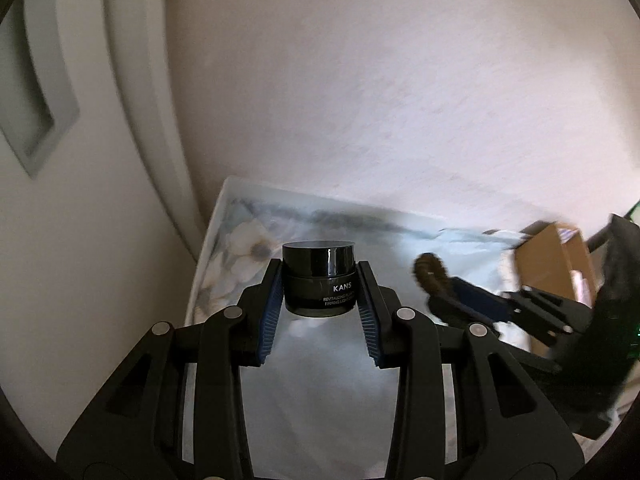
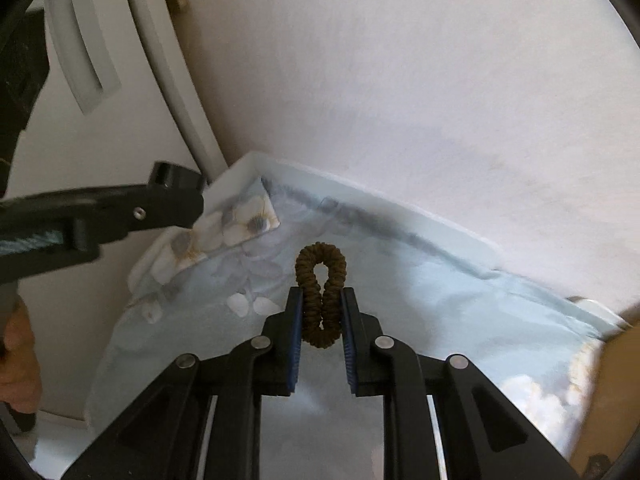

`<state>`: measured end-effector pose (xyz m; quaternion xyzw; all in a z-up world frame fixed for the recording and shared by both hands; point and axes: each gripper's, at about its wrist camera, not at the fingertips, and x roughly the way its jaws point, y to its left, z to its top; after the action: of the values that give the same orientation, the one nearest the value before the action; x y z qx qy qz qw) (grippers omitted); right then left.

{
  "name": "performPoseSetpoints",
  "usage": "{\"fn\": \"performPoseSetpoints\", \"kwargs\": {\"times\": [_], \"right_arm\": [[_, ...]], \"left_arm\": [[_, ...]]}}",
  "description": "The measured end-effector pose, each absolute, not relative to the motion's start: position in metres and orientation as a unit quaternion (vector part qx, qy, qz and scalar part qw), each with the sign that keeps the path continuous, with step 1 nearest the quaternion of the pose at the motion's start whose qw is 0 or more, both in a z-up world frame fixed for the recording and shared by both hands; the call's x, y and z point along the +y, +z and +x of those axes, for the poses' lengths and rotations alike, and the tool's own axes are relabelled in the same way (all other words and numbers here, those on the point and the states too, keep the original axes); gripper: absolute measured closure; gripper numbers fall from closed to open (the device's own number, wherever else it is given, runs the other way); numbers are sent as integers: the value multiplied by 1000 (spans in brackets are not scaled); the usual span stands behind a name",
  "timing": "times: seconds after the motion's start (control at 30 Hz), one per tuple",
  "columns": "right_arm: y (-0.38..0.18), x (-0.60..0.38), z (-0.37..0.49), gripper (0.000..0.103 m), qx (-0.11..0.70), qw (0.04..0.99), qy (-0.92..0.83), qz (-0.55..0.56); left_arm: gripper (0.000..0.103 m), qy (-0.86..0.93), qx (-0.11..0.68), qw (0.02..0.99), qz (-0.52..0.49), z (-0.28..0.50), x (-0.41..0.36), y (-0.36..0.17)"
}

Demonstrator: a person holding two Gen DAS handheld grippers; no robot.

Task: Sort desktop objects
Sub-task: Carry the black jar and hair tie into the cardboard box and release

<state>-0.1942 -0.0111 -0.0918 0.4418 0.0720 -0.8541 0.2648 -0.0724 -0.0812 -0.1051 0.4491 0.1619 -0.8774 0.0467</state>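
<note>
A black jar (image 1: 319,280) with "KANS" printed on it hangs above the floral cloth (image 1: 240,248), and my left gripper (image 1: 319,266) is shut on its sides. In the right wrist view my right gripper (image 2: 321,291) pinches a brown coiled hair tie (image 2: 320,276) into a narrow loop that sticks out past the fingertips. The right gripper (image 1: 444,296) with the hair tie (image 1: 430,272) also shows at the right of the left wrist view. My left gripper (image 2: 180,190) reaches in from the left of the right wrist view, with the jar (image 2: 176,178) partly hidden.
A light-blue floral cloth (image 2: 460,300) covers the surface, whose white edge (image 2: 360,188) meets a white wall. An open cardboard box (image 1: 556,264) stands at the right. A white door with a recessed grey handle (image 1: 28,92) is at the left. A hand (image 2: 18,360) holds the left gripper.
</note>
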Motion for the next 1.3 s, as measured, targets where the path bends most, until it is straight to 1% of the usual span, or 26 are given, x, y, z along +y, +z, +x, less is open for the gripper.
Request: {"fn": "performPoseSetpoints", "kwargs": {"times": [0.1,0.23,0.3,0.43,0.6,0.77,0.9,1.0,1.17,1.2,1.23,1.27,1.3], "right_arm": [[-50,21,-179,86,50,250,-872,417],[-10,72,-156,86,35,209,-894,396],[8,109,-142,86,28,175,-904,389],[24,175,-114,86,15,109,-915,387],[15,245,-96,86,-9,32,-916,400],[-9,311,-85,86,-29,-17,-902,431],[-33,337,-83,86,-51,-25,-892,448],[-45,345,-89,86,-55,-22,-888,455],[-56,347,-91,86,-43,-5,-886,462],[-55,348,-92,86,-39,-3,-885,465],[-58,348,-94,85,-38,3,-883,467],[-60,348,-95,81,-39,8,-882,470],[-62,348,-96,69,-44,13,-878,476]], "left_arm": [[71,-888,147,31,434,-74,-59,-79],[71,-902,125,-14,414,-86,-10,-45],[71,-905,117,-37,408,-92,15,-35],[71,-904,103,-102,403,-108,84,-21],[71,-890,77,-170,417,-120,173,-27],[71,-866,28,-222,447,-134,264,-54],[70,-853,-15,-236,465,-150,319,-77],[70,-849,-36,-237,471,-166,344,-90],[70,-842,-37,-236,483,-176,367,-102],[69,-838,-30,-245,487,-177,369,-102],[53,-834,-25,-252,490,-179,372,-102],[20,-832,-20,-256,492,-180,373,-99],[6,-834,-19,-252,490,-181,375,-97]]}}
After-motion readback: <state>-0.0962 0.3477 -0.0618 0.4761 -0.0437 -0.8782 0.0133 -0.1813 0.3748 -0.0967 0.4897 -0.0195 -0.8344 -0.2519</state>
